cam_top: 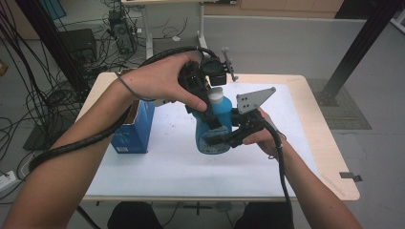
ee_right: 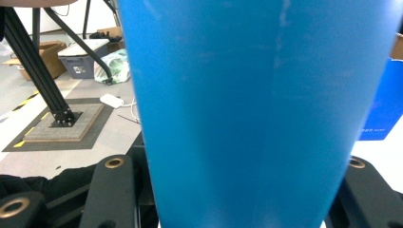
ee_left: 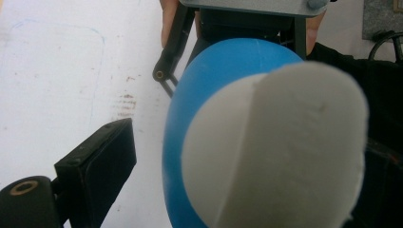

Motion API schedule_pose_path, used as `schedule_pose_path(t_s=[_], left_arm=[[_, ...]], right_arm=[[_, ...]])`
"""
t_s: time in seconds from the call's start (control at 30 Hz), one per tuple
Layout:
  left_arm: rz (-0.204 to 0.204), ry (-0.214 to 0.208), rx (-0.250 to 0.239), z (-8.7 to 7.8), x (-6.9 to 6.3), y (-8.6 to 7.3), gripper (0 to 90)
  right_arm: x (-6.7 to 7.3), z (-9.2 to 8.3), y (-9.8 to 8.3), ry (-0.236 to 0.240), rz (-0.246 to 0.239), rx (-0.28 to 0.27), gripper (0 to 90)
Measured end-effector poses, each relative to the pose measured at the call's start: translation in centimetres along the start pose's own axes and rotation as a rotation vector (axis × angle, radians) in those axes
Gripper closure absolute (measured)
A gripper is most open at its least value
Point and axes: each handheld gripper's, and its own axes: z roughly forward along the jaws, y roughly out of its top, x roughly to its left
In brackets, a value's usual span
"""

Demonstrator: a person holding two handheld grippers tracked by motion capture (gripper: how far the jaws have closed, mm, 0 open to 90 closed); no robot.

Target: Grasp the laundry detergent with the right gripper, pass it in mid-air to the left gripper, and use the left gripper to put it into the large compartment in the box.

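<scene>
A blue bottle (cam_top: 217, 125) with a white cap (cam_top: 216, 94) stands out over the middle of the white mat (cam_top: 167, 167). My right gripper (cam_top: 225, 138) comes in from the right and is shut on the bottle's lower body, one black jaw on each side of the blue wall (ee_right: 247, 109). My left gripper (cam_top: 214, 102) reaches down from above around the cap (ee_left: 275, 152). Its left finger (ee_left: 95, 166) stands off from the bottle, with bare mat showing in the gap. The other finger is hidden behind the cap. Whether the bottle's base touches the mat I cannot tell.
A blue carton (cam_top: 136, 129) stands on the mat's left side, under my left forearm. The wooden table edge (cam_top: 332, 148) runs along the right. Cables and a black frame post (cam_top: 356, 45) lie beyond the table.
</scene>
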Motion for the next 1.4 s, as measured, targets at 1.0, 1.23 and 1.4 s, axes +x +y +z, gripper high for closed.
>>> schedule_pose_path(t_s=[1.0,1.23,1.4], left_arm=[[0.003,-0.005,-0.001,-0.08,0.07,0.14,8.3],[0.003,-0.008,0.001,0.00,0.12,0.19,8.3],[0.005,-0.010,0.007,0.08,0.05,0.28,8.6]], right_arm=[[-0.04,0.20,0.10,0.004,0.003,-0.002,42.5],[0.01,0.10,0.19,0.003,-0.003,-0.002,42.5],[0.05,0.15,0.17,0.005,0.000,0.003,42.5]])
